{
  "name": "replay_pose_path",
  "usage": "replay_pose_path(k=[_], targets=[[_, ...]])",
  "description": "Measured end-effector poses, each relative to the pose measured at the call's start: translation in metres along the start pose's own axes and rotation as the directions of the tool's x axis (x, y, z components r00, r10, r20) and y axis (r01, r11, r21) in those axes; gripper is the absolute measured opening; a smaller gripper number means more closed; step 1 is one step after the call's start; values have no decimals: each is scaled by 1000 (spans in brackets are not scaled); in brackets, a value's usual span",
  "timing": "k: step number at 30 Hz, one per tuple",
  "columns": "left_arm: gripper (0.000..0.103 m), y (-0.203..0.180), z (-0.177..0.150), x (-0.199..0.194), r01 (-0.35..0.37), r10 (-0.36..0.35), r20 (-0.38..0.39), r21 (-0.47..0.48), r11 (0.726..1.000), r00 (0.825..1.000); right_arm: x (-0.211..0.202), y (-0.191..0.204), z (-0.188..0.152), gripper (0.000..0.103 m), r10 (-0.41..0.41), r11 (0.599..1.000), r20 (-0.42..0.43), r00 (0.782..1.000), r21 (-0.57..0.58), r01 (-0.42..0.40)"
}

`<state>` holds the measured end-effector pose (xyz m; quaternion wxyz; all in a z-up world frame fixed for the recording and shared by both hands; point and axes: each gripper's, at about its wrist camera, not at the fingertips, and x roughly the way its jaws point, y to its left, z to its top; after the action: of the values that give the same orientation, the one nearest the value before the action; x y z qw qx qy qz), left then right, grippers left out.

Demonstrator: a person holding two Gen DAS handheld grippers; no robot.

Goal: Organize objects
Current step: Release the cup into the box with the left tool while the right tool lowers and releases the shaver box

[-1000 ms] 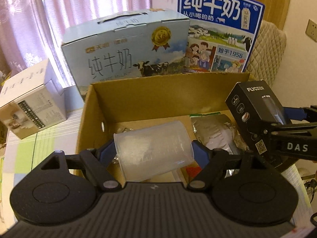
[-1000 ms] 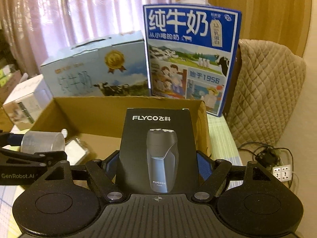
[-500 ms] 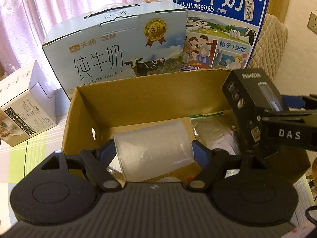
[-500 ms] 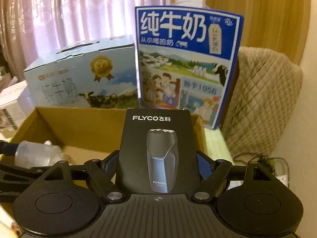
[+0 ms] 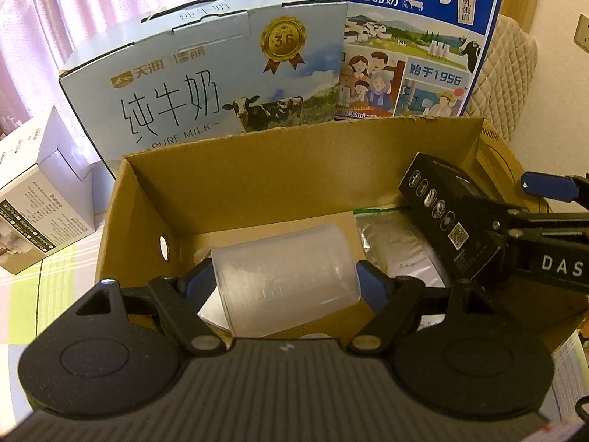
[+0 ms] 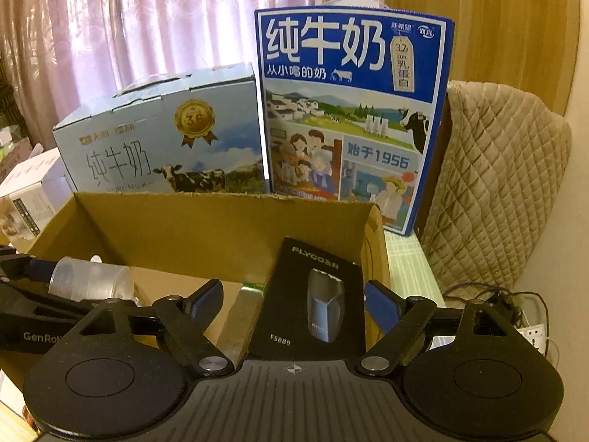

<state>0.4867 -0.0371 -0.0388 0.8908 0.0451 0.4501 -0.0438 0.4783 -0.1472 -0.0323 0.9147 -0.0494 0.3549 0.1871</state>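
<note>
I am holding the clear plastic cup on its side in my left hand-held gripper, whose blue pads are pressing against both of its sides, and the cup is hanging inside the open cardboard box over the near left part of its floor. My right hand-held gripper is standing wide: its jaws have just been opening, and the black shaver box is now sitting between them with a clear gap on the left side and the right pad just beside its edge, so I am no longer gripping it. That shaver box is leaning at a tilt in the right end of the cardboard box, close to the right wall, and in the left wrist view I am seeing it propped above a silver foil pouch that is lying flat on the box floor. The cardboard box is sitting on a worktop covered with a green and white checked cloth. Behind it, along the far edge of the worktop, a pale blue milk carton case is standing beside a taller dark blue milk case. A small white box is resting toward the left edge. A quilted beige cover is draped at the right, and pink curtains are hanging behind everything.
</note>
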Motion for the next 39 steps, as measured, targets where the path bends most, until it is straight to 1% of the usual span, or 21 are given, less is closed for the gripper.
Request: replay_pose_path(k=[6,8,9,11,13,20,22,28,39], targets=[[79,-2,0,5,-12,12,-3,10,1000,1000,-1,-2,-3,81,14,1000,-12,1000,10,-14],[84,-3,0,6,-21,21,3,16,1000,1000,-2,-2,-3,81,15,1000,-12,1000,10,-15],[88,-2,0,6,-29,29,9,16,999,1000,-2,-2,-3,81,16,1000,-11,1000,11,-16],[89,-1,0,5,-31,31,19,17,999,999,-4,-2,-3,81,21,1000,-8,1000,14,-21],[93,1,0,4,-29,29,19,16,999,999,-6,-2,-3,81,27,1000,-7,1000,17,-27],[94,13,-1,-3,-33,33,9,-19,999,999,-17,1,-7,83,55,999,-7,998,3,-55],[95,16,-3,-5,-35,35,6,-26,999,999,-19,2,-9,83,61,998,-13,998,6,-61],[96,24,-8,-16,-40,39,-6,-49,998,999,-27,3,-15,84,69,998,-22,997,10,-69],[96,30,-25,-51,-26,27,4,-90,996,1000,-60,8,-27,85,89,996,-11,996,13,-89]])
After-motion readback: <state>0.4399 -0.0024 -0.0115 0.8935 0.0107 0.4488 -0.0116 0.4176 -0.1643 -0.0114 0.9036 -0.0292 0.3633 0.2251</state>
